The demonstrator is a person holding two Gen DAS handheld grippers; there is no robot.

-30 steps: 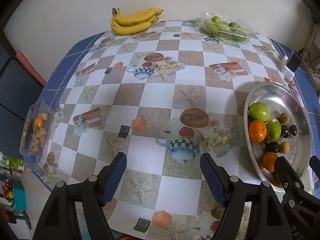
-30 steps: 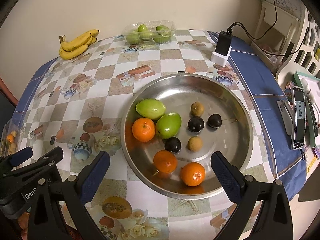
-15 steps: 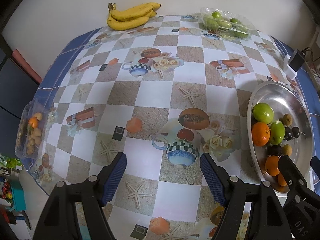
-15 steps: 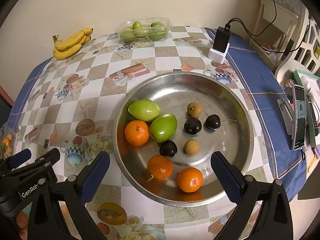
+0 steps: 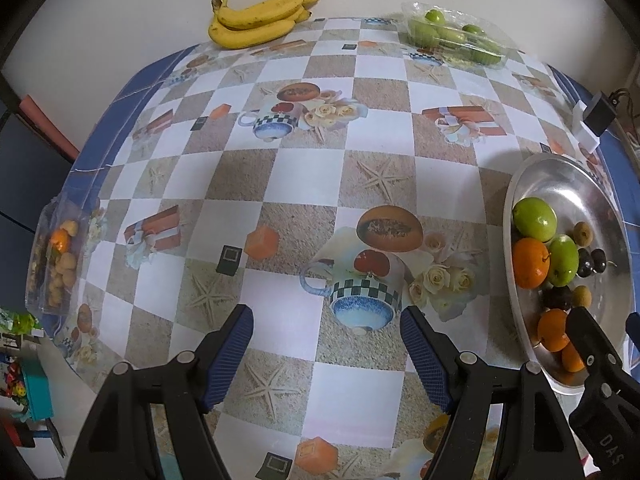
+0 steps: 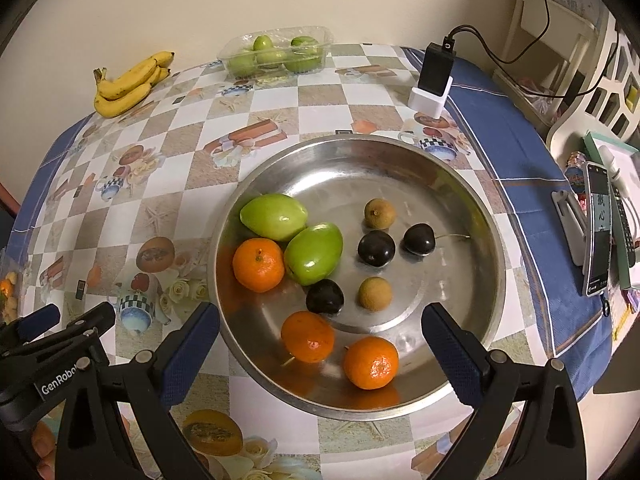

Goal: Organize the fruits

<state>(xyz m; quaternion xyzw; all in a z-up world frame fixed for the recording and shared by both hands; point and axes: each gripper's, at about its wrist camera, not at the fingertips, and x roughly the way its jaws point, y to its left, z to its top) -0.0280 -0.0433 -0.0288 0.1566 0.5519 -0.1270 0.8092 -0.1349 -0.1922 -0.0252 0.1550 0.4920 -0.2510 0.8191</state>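
A steel bowl (image 6: 400, 160) on the checked tablecloth holds two green fruits (image 6: 314, 254), three oranges (image 6: 258, 265), three dark cherries (image 6: 376, 248) and two brown longans (image 6: 375, 294). The bowl also shows in the left wrist view (image 5: 560, 184) at the right. My right gripper (image 6: 320, 352) is open and empty over the bowl's near rim. My left gripper (image 5: 326, 354) is open and empty above the bare tablecloth, left of the bowl. Bananas (image 5: 256, 20) lie at the far edge.
A clear box of green fruits (image 6: 276, 54) stands at the back. A clear pack of small fruits (image 5: 56, 256) sits at the table's left edge. A black charger in a white dock (image 6: 434, 76) stands behind the bowl. A phone (image 6: 598, 232) lies far right.
Both grippers have drifted forward a little over the table; the bananas and fruit box sit nearer the top of the views. Both stay open. No fruit has moved.
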